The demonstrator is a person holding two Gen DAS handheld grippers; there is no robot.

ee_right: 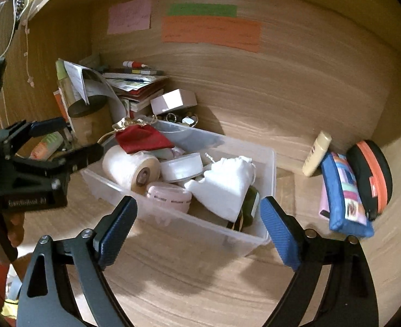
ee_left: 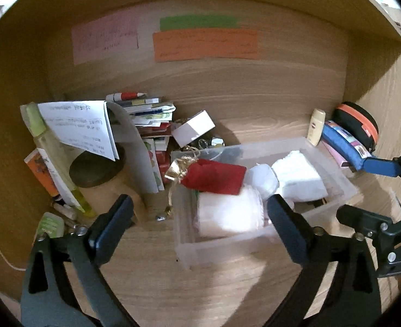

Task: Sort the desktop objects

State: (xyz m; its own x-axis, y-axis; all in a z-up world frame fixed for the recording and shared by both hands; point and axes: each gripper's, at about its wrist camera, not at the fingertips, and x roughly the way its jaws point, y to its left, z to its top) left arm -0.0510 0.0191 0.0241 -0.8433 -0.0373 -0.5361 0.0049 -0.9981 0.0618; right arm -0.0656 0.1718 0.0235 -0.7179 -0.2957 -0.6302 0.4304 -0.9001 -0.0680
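A clear plastic bin (ee_left: 333,212) (ee_right: 269,163) sits on the wooden desk. It holds a red pouch with gold trim (ee_left: 214,175) (ee_right: 140,137), a white thread roll (ee_left: 230,215) (ee_right: 126,167), a white drawstring bag (ee_right: 225,185) (ee_left: 298,174), a tape roll (ee_right: 182,166) and a pink jar (ee_right: 170,194). My left gripper (ee_left: 200,223) is open and empty, just in front of the bin; it also shows in the right wrist view (ee_right: 72,139). My right gripper (ee_right: 199,230) is open and empty at the bin's near edge.
A pile of books and papers (ee_left: 146,114) (ee_right: 135,84), a white box (ee_left: 193,128) (ee_right: 173,100), a round dark-lidded tin (ee_left: 95,169) and tubes fill the left corner. A cream bottle (ee_right: 316,154), blue pouch (ee_right: 344,193) and black-orange case (ee_right: 369,174) lie right.
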